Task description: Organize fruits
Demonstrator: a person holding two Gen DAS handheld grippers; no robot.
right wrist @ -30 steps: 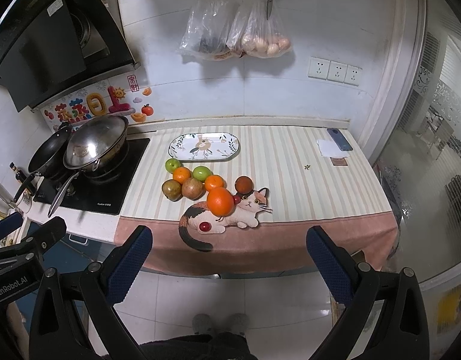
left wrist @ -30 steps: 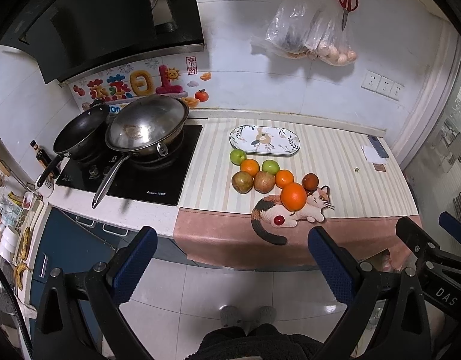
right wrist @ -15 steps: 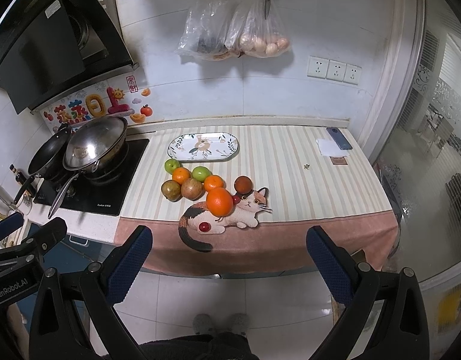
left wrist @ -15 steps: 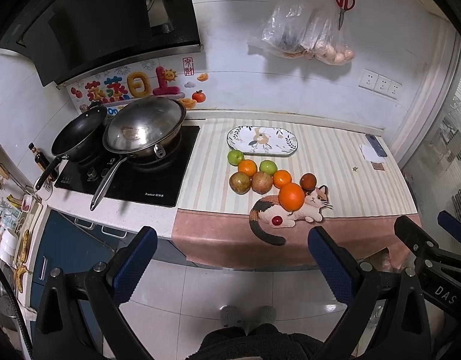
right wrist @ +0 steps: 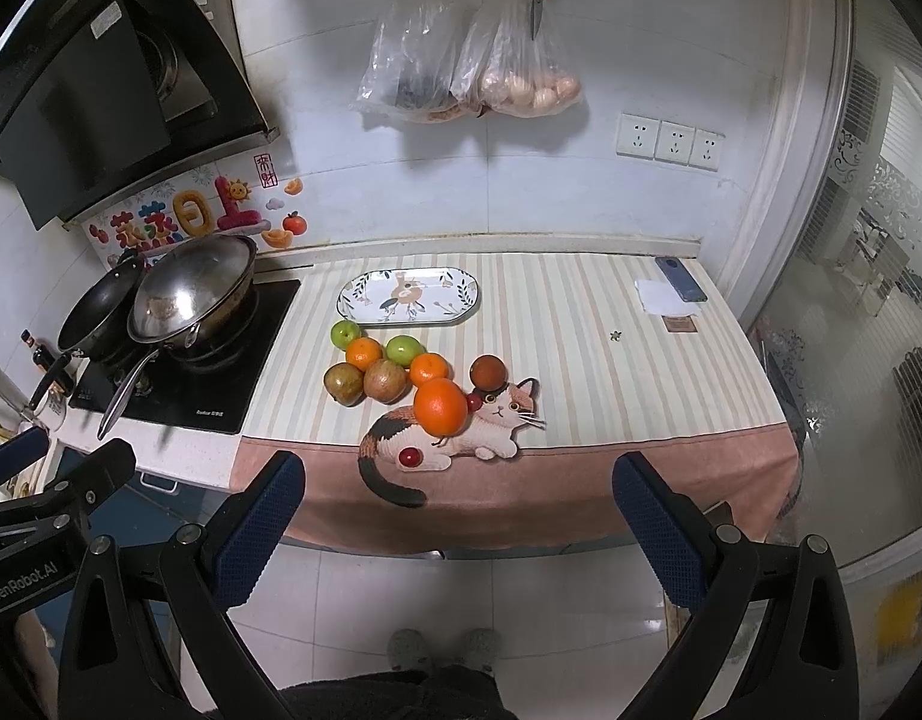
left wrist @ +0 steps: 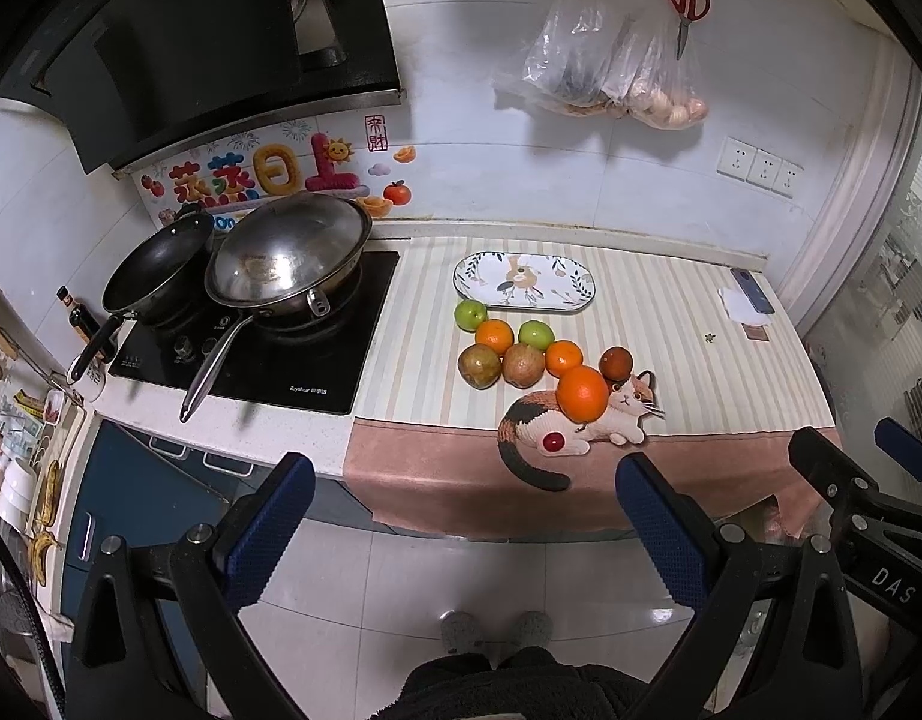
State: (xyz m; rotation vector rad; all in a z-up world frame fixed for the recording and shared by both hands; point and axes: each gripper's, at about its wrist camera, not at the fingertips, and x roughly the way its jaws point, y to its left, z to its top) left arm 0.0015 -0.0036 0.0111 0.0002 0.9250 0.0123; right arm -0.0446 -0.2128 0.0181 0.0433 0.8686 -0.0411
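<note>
Several fruits lie in a cluster on the striped counter cloth: a big orange (left wrist: 582, 393) (right wrist: 440, 407) on a cat-shaped mat (left wrist: 580, 429), smaller oranges (left wrist: 494, 336), green apples (left wrist: 471, 315), brownish pears (left wrist: 479, 365) and a dark round fruit (left wrist: 615, 363). A patterned oval plate (left wrist: 523, 281) (right wrist: 408, 296) lies empty behind them. My left gripper (left wrist: 461, 516) and right gripper (right wrist: 455, 510) are both open and empty, held above the floor in front of the counter, well short of the fruit.
A cooktop (left wrist: 257, 348) with a steel wok (left wrist: 287, 258) and a black pan (left wrist: 158, 267) stands left of the fruit. A phone and paper (right wrist: 670, 291) lie at the far right. Bags (right wrist: 466, 72) and scissors hang on the wall.
Both grippers have drifted very slightly; the scene sits a little lower and closer. Nothing was grasped or moved.
</note>
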